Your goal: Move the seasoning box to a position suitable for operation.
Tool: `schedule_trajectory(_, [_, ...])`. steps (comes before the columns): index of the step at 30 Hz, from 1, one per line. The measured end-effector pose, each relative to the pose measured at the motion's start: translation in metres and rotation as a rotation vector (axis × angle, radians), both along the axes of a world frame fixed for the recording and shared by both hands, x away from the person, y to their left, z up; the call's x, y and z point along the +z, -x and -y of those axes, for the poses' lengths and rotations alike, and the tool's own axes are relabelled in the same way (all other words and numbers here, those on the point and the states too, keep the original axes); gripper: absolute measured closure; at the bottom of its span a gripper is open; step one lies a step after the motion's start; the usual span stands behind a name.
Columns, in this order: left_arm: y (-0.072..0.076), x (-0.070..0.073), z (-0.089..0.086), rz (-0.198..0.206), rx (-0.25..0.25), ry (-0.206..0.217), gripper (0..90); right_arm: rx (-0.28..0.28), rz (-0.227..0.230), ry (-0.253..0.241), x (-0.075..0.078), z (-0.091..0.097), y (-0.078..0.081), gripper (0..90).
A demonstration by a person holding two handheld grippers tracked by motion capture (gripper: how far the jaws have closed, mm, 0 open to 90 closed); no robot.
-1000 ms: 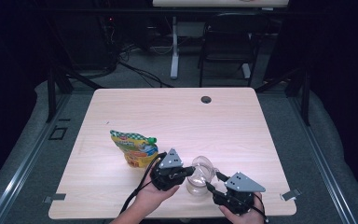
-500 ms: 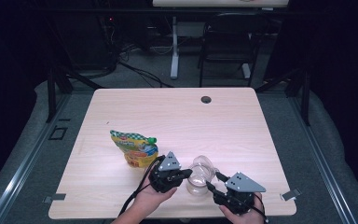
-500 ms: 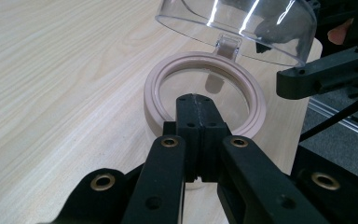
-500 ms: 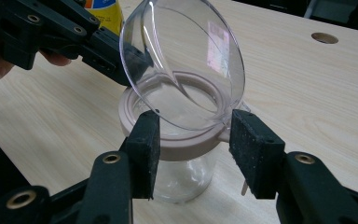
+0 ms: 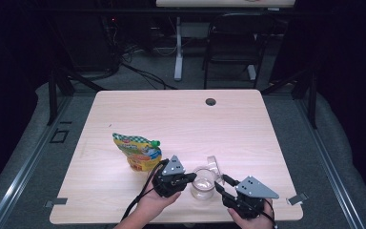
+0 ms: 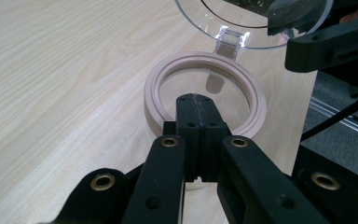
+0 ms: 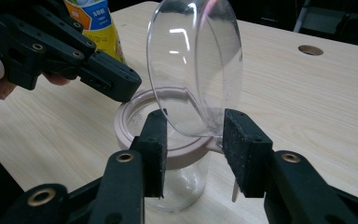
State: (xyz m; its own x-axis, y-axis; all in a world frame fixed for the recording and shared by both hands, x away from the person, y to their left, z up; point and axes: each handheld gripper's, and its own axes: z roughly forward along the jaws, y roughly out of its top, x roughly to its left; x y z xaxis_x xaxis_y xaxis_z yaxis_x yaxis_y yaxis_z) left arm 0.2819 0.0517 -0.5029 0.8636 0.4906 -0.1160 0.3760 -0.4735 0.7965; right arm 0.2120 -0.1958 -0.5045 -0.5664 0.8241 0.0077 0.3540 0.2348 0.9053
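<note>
A clear glass jar [image 5: 202,187] with a pinkish seal ring [image 6: 154,93] stands near the table's front edge. Its hinged clear lid [image 7: 196,60] stands upright and open. My left gripper [image 6: 196,100] is shut, with its tip resting on the near rim of the ring and nothing between the jaws. My right gripper [image 7: 195,116] has just been closing. The lower part of the lid is between its pads, and each pad meets an edge of it. From above, the left gripper [image 5: 190,177] is left of the jar and the right gripper [image 5: 219,188] is right of it.
A yellow and green pouch with a green cap [image 5: 138,152] lies just left of the left hand. The wooden table [image 5: 181,119] has a round cable hole [image 5: 210,101] at the back. The front edge is close under both hands. Chairs and cables are on the floor beyond.
</note>
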Motion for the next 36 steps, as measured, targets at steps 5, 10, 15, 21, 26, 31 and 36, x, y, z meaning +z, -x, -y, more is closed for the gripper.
schedule_trajectory(5, [0.000,0.000,0.000,-0.001,0.000,0.002,90.0,-0.010,-0.004,-0.003,-0.001,0.003,0.000,63.5])
schedule_trajectory(10, [0.000,0.000,0.000,-0.001,0.000,0.001,90.0,-0.028,-0.024,-0.037,-0.001,0.010,-0.001,64.2])
schedule_trajectory(15, [0.000,0.000,0.000,0.001,0.000,0.000,90.0,-0.050,-0.086,-0.117,-0.003,0.020,-0.004,64.6])
schedule_trajectory(21, [0.000,0.000,0.000,-0.001,0.000,0.003,89.7,-0.063,-0.100,-0.122,-0.005,0.018,-0.005,64.8])
schedule_trajectory(26, [0.002,0.001,-0.006,0.010,0.021,0.001,85.2,-0.079,-0.103,-0.120,-0.004,0.018,-0.007,68.6])
schedule_trajectory(31, [0.005,0.003,-0.021,0.020,0.037,-0.001,83.8,-0.079,-0.110,-0.133,-0.005,0.019,-0.014,70.4])
schedule_trajectory(36, [0.012,0.004,-0.049,0.038,0.069,-0.013,82.0,-0.066,-0.119,-0.150,-0.005,0.020,-0.031,73.2])
